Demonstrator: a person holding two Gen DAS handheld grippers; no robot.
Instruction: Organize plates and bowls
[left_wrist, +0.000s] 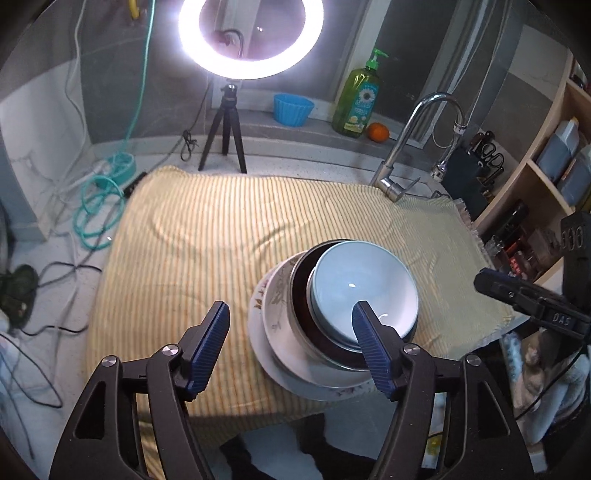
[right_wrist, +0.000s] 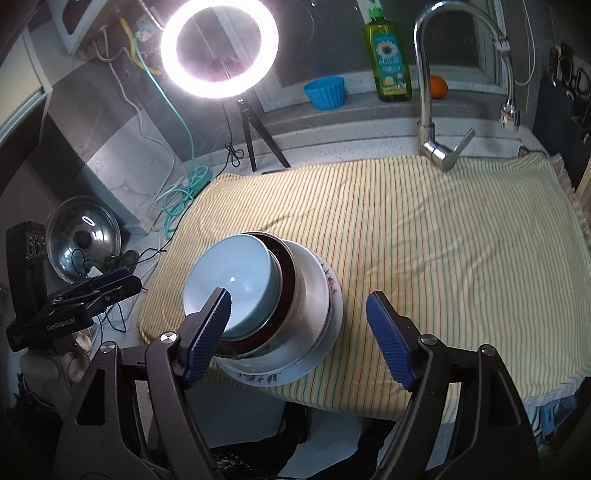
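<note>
Stack of dishes sits on the yellow striped cloth (left_wrist: 229, 229) near its front edge: pale blue bowl (left_wrist: 364, 284) on top, nested in a dark-lined metal bowl (left_wrist: 301, 291), which sits in a white bowl (left_wrist: 275, 306), all on a floral-rimmed plate (left_wrist: 258, 332). In the right wrist view the same stack shows: blue bowl (right_wrist: 232, 280), metal bowl (right_wrist: 286, 273), white bowl (right_wrist: 314, 280), floral plate (right_wrist: 258, 378). Left claw (left_wrist: 290, 314) is wide apart, empty; its right blue pad overlaps the blue bowl's near rim in the picture, contact cannot be told, nothing pinched. Right claw (right_wrist: 299, 306) is also spread wide, holding nothing; its left pad lies over the blue bowl's rim in view, right pad over bare cloth, clear of the stack. Each claw shows in the other's view as a dark body off to the side: right claw at the right edge (left_wrist: 532, 299) with the letters "DAS" on it, left claw at the left edge (right_wrist: 74, 299) printed "GenRoboLAI" as far as readable. The cloth covers the worktop (right_wrist: 332, 147). Behind it: chrome faucet (right_wrist: 428, 92), lit ring light (right_wrist: 219, 48) on a small black tripod (left_wrist: 223, 136), blue fluted cup (right_wrist: 325, 92), green soap bottle (right_wrist: 386, 55) with a daisy label, text too small to read, an orange (right_wrist: 439, 86). Glass pot lid (right_wrist: 85, 236) stands left of the cloth, teal cable (left_wrist: 99, 206) coiled nearby.
</note>
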